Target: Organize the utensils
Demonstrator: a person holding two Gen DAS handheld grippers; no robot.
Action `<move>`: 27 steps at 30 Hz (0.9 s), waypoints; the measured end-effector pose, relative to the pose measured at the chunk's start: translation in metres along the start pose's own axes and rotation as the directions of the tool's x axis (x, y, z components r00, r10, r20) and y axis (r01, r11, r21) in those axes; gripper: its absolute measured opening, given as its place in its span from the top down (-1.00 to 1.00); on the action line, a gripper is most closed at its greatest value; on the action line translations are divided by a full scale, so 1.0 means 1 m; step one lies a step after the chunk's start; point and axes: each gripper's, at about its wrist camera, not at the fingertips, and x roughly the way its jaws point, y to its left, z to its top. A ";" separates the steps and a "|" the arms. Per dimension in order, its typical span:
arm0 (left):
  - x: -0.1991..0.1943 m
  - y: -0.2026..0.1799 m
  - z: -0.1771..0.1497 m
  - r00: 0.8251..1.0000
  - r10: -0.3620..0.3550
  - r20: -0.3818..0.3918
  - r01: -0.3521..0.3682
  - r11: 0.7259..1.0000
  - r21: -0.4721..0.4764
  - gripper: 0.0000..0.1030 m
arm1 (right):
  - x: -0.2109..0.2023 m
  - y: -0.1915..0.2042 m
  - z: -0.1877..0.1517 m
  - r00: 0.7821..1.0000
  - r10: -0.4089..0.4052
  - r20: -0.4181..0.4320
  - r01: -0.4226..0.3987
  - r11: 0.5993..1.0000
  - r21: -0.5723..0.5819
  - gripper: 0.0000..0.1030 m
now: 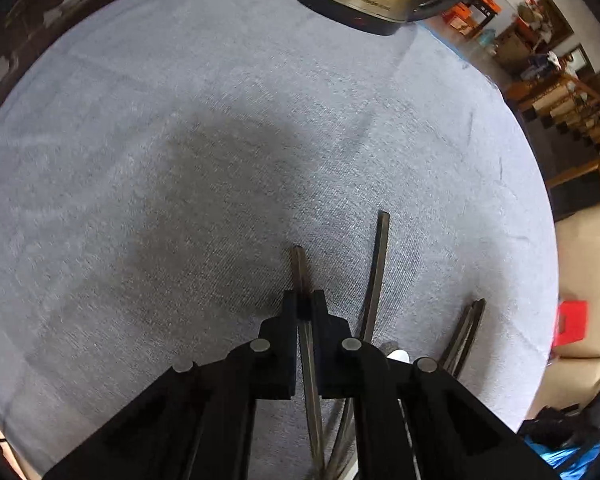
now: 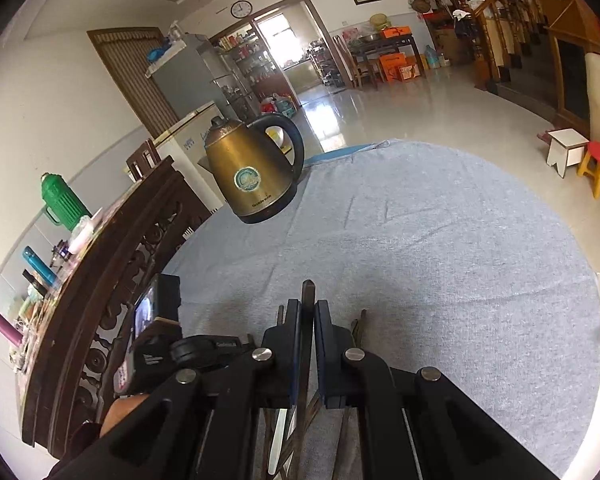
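In the left wrist view my left gripper (image 1: 305,300) points steeply down at the grey cloth and is shut on a dark chopstick (image 1: 299,268), whose end sticks out past the fingertips. A second dark chopstick (image 1: 378,264) lies on the cloth just to its right, and a pair (image 1: 466,332) lies further right. A small white object (image 1: 399,356) shows behind the right finger. In the right wrist view my right gripper (image 2: 308,308) is shut on another dark chopstick (image 2: 309,290) above the cloth. More dark sticks (image 2: 362,318) show below its fingers.
A brass electric kettle (image 2: 256,172) stands at the far side of the round table's grey cloth (image 2: 440,240). A carved dark wooden furniture edge (image 2: 112,280) borders the table on the left. The left tool's camera body (image 2: 160,320) and a hand (image 2: 120,412) sit close to the right gripper.
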 end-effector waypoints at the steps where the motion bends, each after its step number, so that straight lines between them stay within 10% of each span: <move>1: 0.000 -0.001 -0.001 1.000 0.002 0.007 -0.002 1.000 -0.001 0.88 | -0.003 0.000 -0.001 1.000 -0.001 0.006 0.001 1.000 -0.003 0.86; 10: -0.087 -0.006 -0.039 0.971 -0.037 0.238 0.012 0.994 0.108 0.88 | -0.043 0.005 -0.006 0.996 0.004 0.095 -0.002 1.000 -0.026 0.86; 19: -0.204 0.000 -0.108 0.838 -0.130 0.530 0.005 0.973 0.230 0.90 | -0.087 0.038 -0.022 0.976 0.010 0.218 0.010 0.996 -0.088 0.86; 27: -0.279 0.028 -0.143 0.742 -0.216 0.635 0.045 0.961 0.274 0.90 | -0.125 0.063 -0.038 0.953 -0.010 0.303 0.050 0.991 -0.123 0.86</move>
